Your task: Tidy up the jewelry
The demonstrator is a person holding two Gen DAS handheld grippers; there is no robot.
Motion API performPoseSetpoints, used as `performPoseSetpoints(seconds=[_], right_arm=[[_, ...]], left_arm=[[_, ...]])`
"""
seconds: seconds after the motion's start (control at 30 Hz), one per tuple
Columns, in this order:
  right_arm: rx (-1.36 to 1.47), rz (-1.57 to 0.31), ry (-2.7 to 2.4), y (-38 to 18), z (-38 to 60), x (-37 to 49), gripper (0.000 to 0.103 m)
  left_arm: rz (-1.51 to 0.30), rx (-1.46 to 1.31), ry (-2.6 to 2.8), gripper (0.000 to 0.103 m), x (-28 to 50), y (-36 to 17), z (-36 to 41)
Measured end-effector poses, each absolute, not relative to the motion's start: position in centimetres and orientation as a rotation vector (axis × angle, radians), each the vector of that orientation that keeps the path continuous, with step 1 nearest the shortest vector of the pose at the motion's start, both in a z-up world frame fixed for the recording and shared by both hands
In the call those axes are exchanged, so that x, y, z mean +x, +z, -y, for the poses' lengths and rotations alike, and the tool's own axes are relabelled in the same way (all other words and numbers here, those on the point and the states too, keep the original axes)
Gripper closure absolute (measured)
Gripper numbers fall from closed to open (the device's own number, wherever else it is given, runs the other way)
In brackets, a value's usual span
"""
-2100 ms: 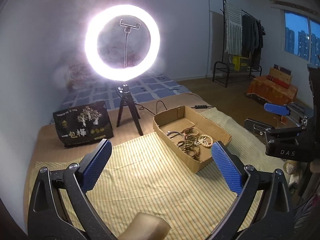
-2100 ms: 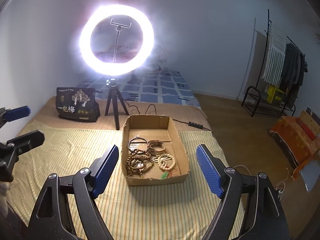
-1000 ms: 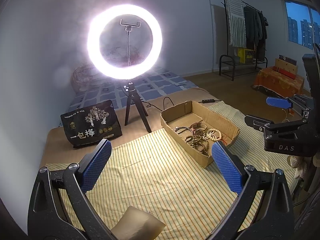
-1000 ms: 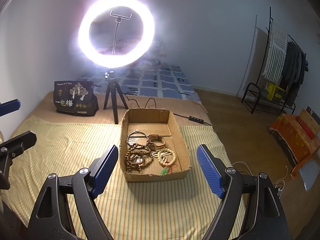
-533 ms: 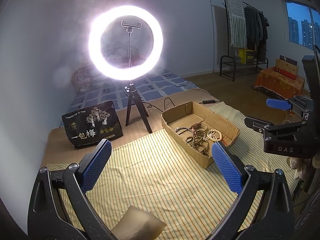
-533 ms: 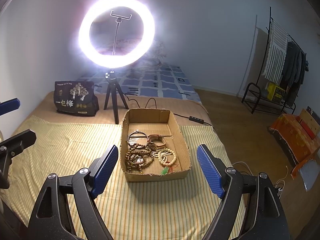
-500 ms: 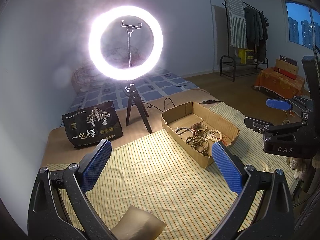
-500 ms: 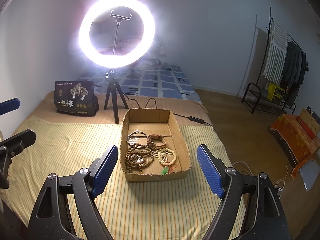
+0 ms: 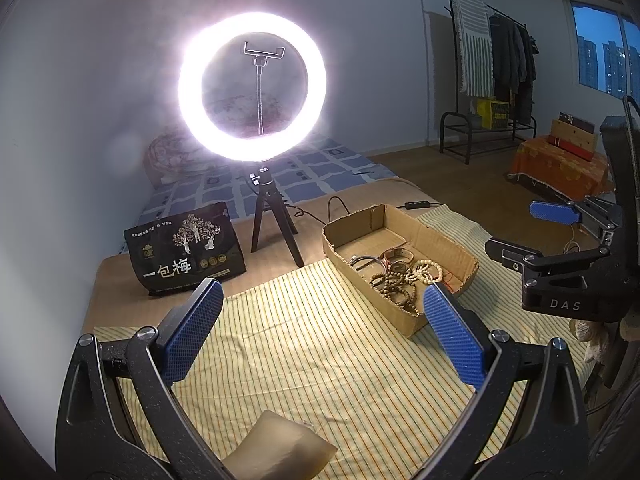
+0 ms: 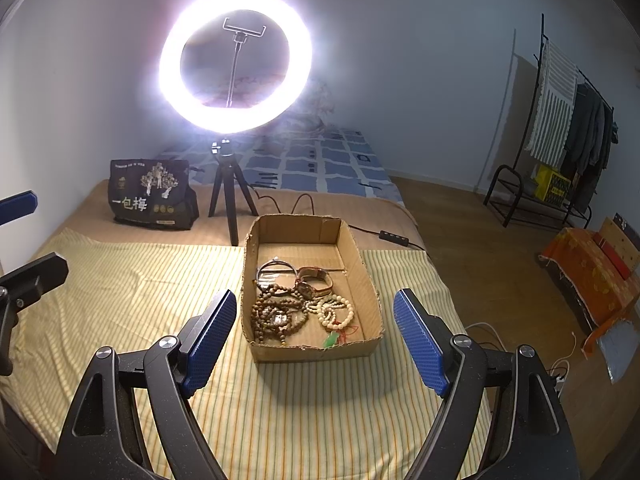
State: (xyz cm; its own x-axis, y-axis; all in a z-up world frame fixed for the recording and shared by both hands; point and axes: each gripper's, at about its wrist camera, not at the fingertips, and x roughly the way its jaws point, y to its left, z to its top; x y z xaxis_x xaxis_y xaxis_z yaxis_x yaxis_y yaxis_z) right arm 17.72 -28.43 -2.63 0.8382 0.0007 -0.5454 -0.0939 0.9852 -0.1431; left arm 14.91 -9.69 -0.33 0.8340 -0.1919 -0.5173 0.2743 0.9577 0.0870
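Note:
An open cardboard box (image 10: 362, 280) (image 9: 448, 246) lies on a yellow striped cloth (image 10: 132, 292). Inside it sits a heap of jewelry: brown bead strings (image 10: 276, 316), a cream bead bracelet (image 10: 338, 312), a watch (image 10: 314, 282), a metal bangle (image 10: 274, 268) and a green pendant (image 10: 331, 339). My right gripper (image 10: 316, 336) hovers open just in front of the box, nothing between its blue pads. My left gripper (image 9: 320, 328) is open too, over bare cloth to the left of the box. The right gripper (image 9: 556, 236) also shows at the right edge of the left wrist view.
A lit ring light on a black tripod (image 10: 230, 192) stands behind the box, its cable (image 10: 384, 234) trailing right. A black printed bag (image 10: 154, 196) stands at the back left. A beige pouch (image 9: 280, 448) lies near the left gripper. A clothes rack (image 10: 560, 140) and orange-covered boxes (image 10: 592, 276) are on the floor to the right.
Both grippers rose slightly about two seconds ago; over the last second neither has moved and both have stayed open. Nothing in the box has shifted.

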Motion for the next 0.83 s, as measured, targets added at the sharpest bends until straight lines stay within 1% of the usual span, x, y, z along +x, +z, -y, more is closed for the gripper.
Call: performPoseSetpoints(seconds=[0.83], right_arm=[[-0.186,-0.587,0.06,-2.95,28.31,17.81,0.022]], left_arm=[[-0.522,0.14,-0.248,0.001,14.42,0.18,9.95]])
